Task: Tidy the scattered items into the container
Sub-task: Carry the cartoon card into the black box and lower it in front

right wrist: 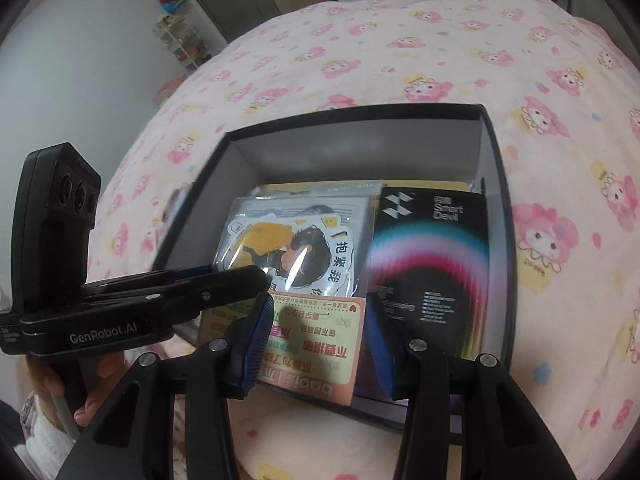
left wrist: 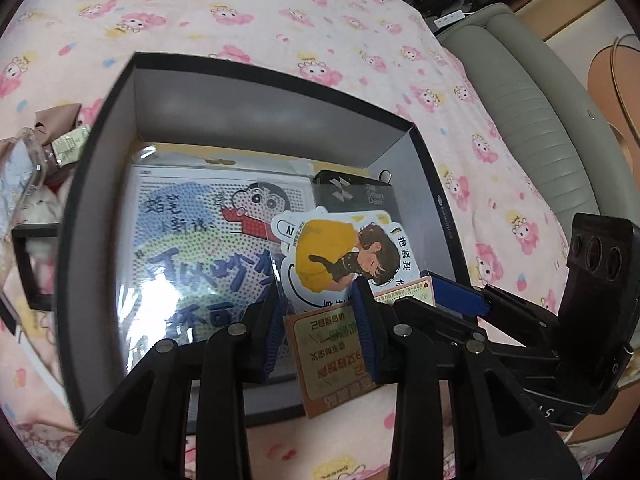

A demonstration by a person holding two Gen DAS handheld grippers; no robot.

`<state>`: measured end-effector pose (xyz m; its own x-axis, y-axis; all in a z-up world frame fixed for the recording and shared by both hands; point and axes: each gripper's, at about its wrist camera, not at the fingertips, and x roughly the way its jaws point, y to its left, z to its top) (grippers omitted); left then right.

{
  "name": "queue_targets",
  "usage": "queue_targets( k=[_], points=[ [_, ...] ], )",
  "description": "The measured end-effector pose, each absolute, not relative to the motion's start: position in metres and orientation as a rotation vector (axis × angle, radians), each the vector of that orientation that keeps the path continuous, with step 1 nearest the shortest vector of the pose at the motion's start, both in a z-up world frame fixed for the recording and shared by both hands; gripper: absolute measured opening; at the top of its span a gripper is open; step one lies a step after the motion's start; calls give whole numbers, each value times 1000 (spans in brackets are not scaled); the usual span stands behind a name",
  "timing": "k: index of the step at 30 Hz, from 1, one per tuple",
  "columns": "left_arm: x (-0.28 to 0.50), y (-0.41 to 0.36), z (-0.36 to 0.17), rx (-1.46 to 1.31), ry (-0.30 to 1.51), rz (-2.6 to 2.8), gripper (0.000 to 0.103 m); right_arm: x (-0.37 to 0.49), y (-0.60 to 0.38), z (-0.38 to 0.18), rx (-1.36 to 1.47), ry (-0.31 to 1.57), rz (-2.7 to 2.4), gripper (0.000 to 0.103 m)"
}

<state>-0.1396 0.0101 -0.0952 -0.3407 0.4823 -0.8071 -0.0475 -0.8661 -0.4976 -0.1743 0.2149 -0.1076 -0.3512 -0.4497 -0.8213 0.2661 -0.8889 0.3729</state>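
Box (left wrist: 100, 184): on the bed (left wrist: 280, 20), holding your card (left wrist: 332, 344).
Left gripper (left wrist: 320, 332): fingers spread.
Right gripper (right wrist: 320, 344): fingers spread.

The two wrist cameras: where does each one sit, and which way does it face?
Left wrist: on the left hand-held gripper, facing down into the black box; the right hand-held gripper enters from the right.
Right wrist: on the right hand-held gripper, facing the same box; the left one and the person's hand show.
Shared: box, pink card, girl sticker.

"Smart Devil" on the black package (right wrist: 430, 248), "GenRobot.AI" on the left tool (right wrist: 224, 280), "抱紧我" on the sticker (right wrist: 304, 248)
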Motion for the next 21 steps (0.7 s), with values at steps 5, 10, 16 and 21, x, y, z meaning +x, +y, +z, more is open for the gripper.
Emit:
queue_targets(
  k=[5, 10, 16, 21],
  points=[
    [-150, 21, -112, -1601, -583, 2217, 32, -183, 226, -120, 1520, -275, -2287, 42],
    [-155, 30, -127, -1658, -567, 2209, 34, -182, 219, -126, 1561, -181, -2313, 42],
    [-154, 29, -135, -1713, -537, 2217, 34, -179, 212, -130, 1582, -47, -2341, 40],
    [-150, 37, -137, -1756, -424, 2231, 33, -176, 207, -132, 1581, 139, -2442, 41]
  ],
)
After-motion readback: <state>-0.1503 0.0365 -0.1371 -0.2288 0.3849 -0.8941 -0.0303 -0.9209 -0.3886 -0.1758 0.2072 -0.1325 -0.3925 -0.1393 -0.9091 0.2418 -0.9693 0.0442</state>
